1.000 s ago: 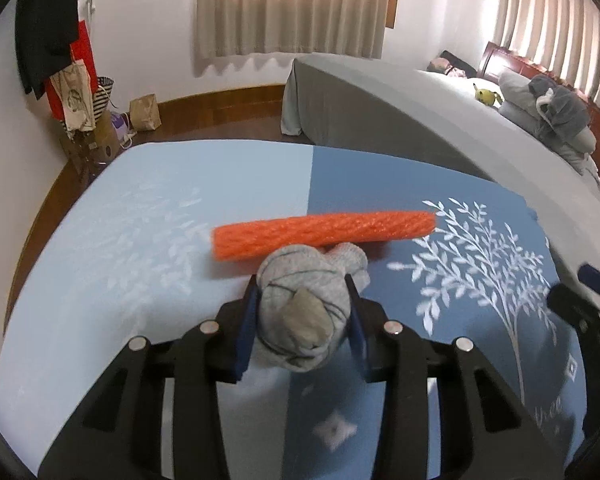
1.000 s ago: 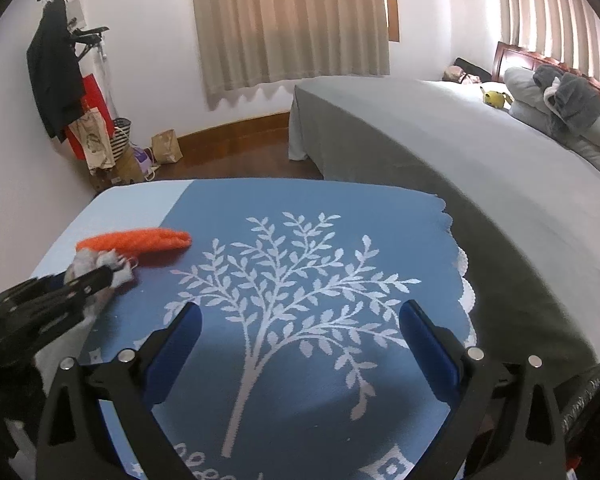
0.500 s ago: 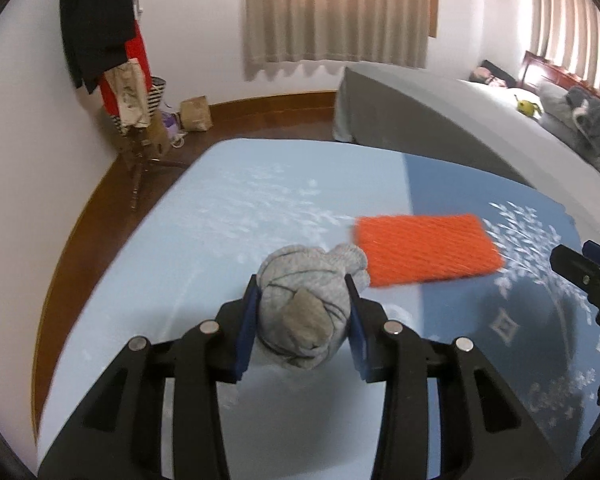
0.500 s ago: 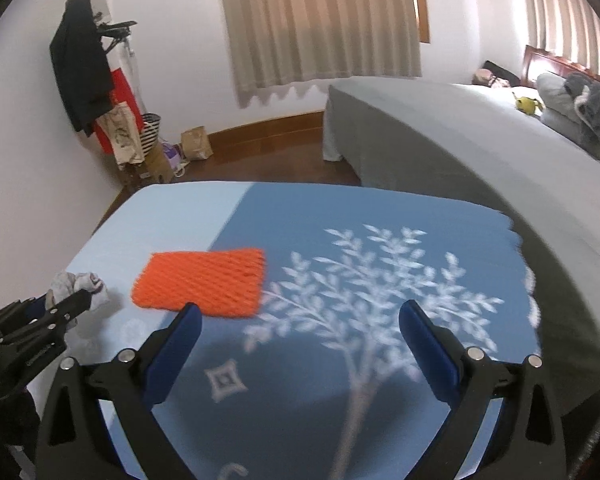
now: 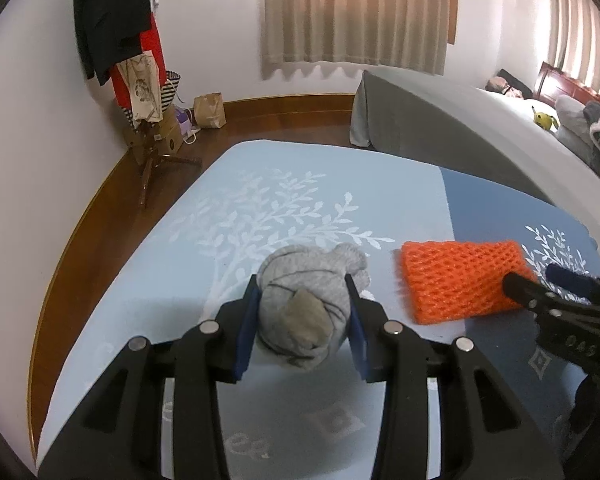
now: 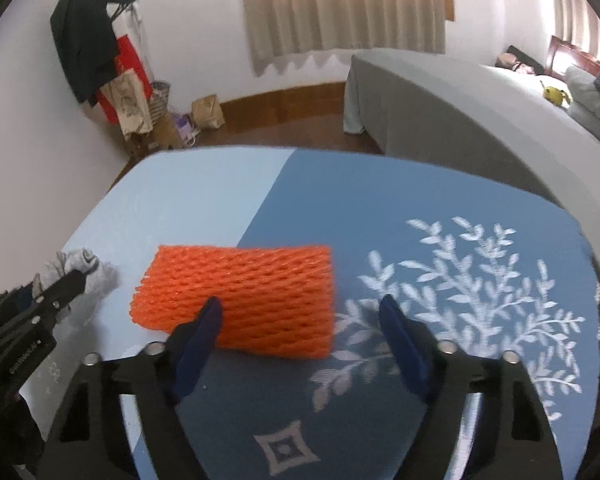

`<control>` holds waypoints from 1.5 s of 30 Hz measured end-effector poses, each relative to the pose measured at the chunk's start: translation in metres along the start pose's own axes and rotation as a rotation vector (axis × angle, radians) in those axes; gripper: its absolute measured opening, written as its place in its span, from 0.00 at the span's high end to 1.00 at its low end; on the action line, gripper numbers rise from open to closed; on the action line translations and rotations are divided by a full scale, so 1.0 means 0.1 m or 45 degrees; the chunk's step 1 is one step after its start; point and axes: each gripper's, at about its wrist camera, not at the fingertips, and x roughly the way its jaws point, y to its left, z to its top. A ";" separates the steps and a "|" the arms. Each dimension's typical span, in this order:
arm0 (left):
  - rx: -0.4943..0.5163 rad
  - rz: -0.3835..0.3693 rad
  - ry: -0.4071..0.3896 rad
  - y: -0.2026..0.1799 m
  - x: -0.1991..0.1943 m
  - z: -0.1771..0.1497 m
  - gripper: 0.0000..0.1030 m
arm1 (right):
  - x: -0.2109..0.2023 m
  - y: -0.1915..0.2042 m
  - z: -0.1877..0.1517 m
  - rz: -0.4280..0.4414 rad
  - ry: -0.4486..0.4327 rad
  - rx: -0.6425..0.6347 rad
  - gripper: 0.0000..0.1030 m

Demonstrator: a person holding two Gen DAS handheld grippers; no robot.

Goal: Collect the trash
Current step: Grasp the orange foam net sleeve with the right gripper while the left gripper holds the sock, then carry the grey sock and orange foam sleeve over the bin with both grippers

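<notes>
My left gripper [image 5: 302,296] is shut on a balled grey sock [image 5: 304,304] and holds it just above the blue tablecloth [image 5: 240,200]. An orange foam net sleeve [image 5: 460,280] lies flat on the cloth to its right. In the right wrist view my right gripper [image 6: 300,308] is open, its fingertips at the near edge of the orange net [image 6: 240,288]. The left gripper with the sock [image 6: 84,268] shows at that view's left edge. The right gripper's fingers [image 5: 572,284] reach the net's right end in the left wrist view.
A table with a blue tree-patterned cloth [image 6: 460,280] stands in a bedroom. A grey bed [image 5: 460,120] is behind on the right. A coat stand with bags [image 5: 140,80] is at the far left on a wooden floor [image 5: 280,120].
Both grippers swung left and lower over the table. The right gripper came up to the orange net and its jaws narrowed. The left gripper still holds the sock.
</notes>
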 end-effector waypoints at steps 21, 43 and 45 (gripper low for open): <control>-0.009 -0.012 -0.030 -0.03 -0.24 0.02 0.63 | -0.42 -0.03 -0.17 0.106 -0.058 -0.051 0.89; 0.120 -0.155 -0.109 -0.89 -1.38 -0.26 0.63 | -1.93 -0.54 -0.57 0.043 -0.241 0.002 0.89; 0.135 -0.178 -0.121 -0.99 -1.51 -0.29 0.63 | -2.10 -0.57 -0.63 0.034 -0.263 -0.006 0.89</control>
